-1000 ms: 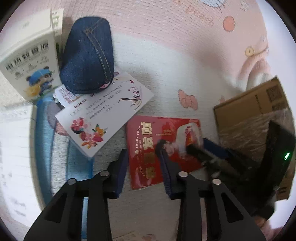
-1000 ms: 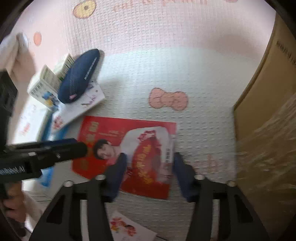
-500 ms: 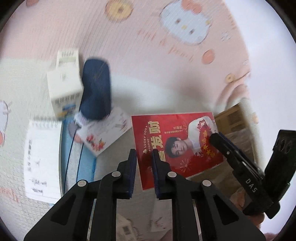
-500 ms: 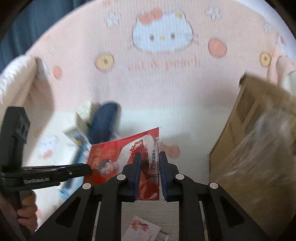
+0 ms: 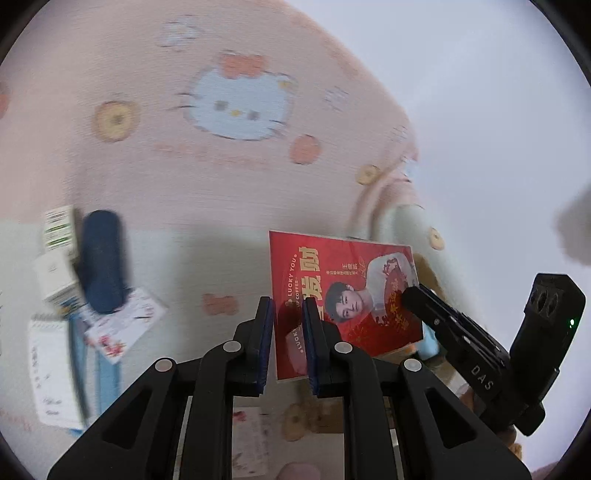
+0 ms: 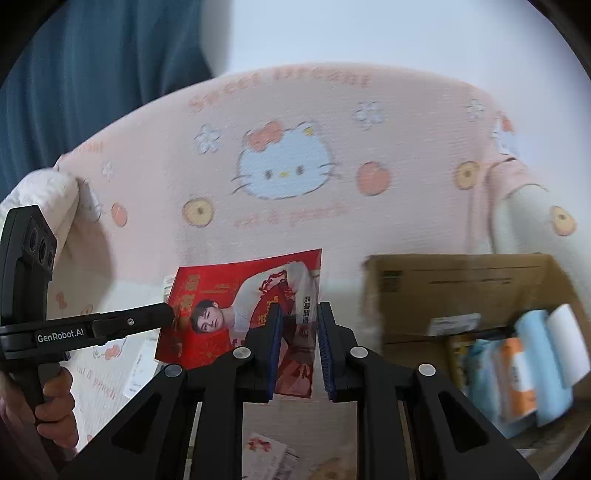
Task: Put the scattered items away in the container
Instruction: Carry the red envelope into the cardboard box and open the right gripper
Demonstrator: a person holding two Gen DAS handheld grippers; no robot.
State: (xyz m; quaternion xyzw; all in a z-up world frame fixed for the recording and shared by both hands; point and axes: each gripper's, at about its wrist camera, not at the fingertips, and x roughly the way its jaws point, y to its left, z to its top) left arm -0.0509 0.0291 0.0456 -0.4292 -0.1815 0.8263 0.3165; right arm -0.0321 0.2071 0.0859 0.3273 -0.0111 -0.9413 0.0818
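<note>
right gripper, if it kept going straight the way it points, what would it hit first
Probably the pink cat-print blanket behind the red poster that the right gripper already holds. The cardboard box sits off to the right of that line; depth is unclear.

1. Bed cover: pink fabric printed with a cartoon cat face, flowers and round fruit motifs.
2. Curtain: dark blue, upper left.
3. Wall: plain, pale.

1. The left gripper pinches the left edge of a red Lucky You card.
2. The right gripper grips its right side.
3. A navy denim pouch lies far left, below.
</note>
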